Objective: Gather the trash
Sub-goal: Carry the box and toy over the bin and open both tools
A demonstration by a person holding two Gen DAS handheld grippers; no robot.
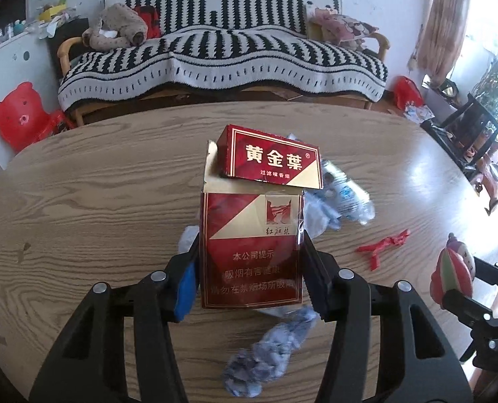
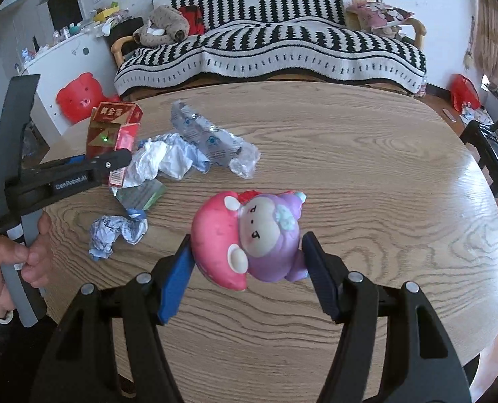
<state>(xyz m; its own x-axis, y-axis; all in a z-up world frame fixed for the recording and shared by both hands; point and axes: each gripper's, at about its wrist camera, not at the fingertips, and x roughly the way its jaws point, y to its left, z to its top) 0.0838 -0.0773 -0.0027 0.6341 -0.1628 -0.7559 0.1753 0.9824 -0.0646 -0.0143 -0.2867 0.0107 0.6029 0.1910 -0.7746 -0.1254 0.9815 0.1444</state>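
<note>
An open red cigarette box (image 1: 249,252) with its lid flipped back is pinched upright between the blue pads of my left gripper (image 1: 250,240), just above the table. From the right wrist view, the same box (image 2: 111,134) sits in that gripper (image 2: 123,159) at the far left. My right gripper (image 2: 247,238) is shut on a pink and purple squishy doll (image 2: 249,235), also seen at the right edge as the doll (image 1: 450,275). Loose trash lies on the wooden table (image 2: 349,168): crumpled paper (image 2: 118,231), white tissue (image 2: 165,161), a crushed plastic bottle (image 2: 212,141) and a red wrapper strip (image 1: 383,245).
A person's hand (image 2: 14,258) grips the left tool's handle. A striped sofa (image 1: 222,57) stands behind the table, with a red bear-shaped stool (image 1: 17,114) at the left and a black chair (image 2: 490,154) at the right. A flat greenish packet (image 2: 141,194) lies near the paper.
</note>
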